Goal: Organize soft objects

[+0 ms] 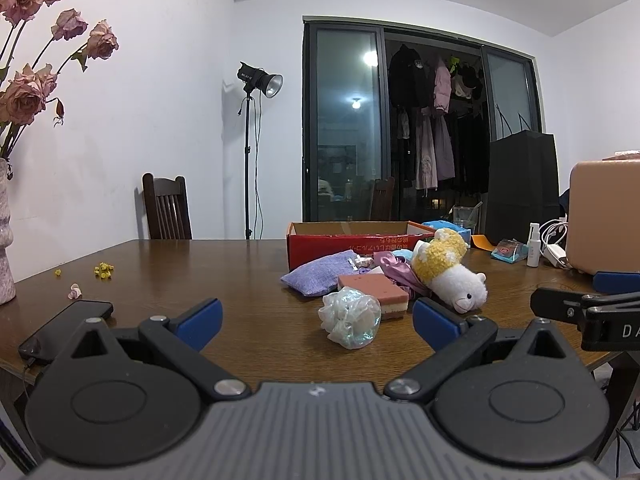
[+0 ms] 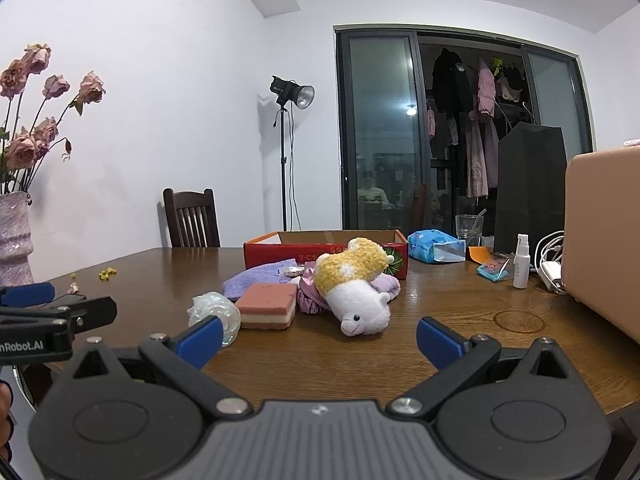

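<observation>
A pile of soft things lies mid-table in front of a red cardboard box (image 1: 348,242) (image 2: 280,252). A white and yellow plush animal (image 1: 448,276) (image 2: 356,288) lies on its side. Beside it are a pink layered sponge (image 1: 376,294) (image 2: 268,306), a shiny white scrunchie (image 1: 350,322) (image 2: 214,310), a lilac pouch (image 1: 316,276) (image 2: 256,276) and purple satin cloth (image 1: 396,274) (image 2: 308,296). My left gripper (image 1: 316,326) is open near the table's front, with the scrunchie just beyond its fingers. My right gripper (image 2: 318,340) is open, short of the plush.
A black phone (image 1: 68,330) lies at the front left, and a vase of dried roses (image 1: 6,240) (image 2: 14,236) stands at the far left. On the right are a tan case (image 2: 604,240), spray bottle (image 2: 521,262), blue packet (image 2: 436,247), cables and a black bag (image 2: 530,188).
</observation>
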### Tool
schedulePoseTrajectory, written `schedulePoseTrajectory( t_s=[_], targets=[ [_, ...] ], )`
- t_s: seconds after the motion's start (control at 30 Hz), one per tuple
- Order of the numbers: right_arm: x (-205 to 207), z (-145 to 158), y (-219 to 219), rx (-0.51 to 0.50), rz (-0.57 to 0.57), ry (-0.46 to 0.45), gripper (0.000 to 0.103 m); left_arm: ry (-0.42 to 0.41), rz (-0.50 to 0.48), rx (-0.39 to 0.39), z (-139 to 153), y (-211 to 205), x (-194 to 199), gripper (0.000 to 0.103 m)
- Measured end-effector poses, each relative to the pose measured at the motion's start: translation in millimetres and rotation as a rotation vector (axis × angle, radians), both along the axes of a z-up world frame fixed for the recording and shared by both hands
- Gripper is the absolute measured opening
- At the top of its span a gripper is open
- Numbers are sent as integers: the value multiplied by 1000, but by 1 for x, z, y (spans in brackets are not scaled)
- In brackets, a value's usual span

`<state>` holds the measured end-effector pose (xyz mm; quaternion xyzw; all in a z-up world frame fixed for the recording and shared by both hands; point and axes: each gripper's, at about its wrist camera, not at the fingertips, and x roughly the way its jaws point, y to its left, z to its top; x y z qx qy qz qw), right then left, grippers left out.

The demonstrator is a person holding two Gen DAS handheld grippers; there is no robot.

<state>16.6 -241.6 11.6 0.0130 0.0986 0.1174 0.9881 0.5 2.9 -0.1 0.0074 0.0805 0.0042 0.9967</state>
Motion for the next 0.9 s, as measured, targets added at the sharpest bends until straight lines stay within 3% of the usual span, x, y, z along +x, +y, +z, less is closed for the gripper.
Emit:
schedulePoseTrajectory(
  t_s=[0.9],
  targets=[
    [1,-2,1,3,4,12,103,-2,-2,1,0,0,-1,103]
  ],
)
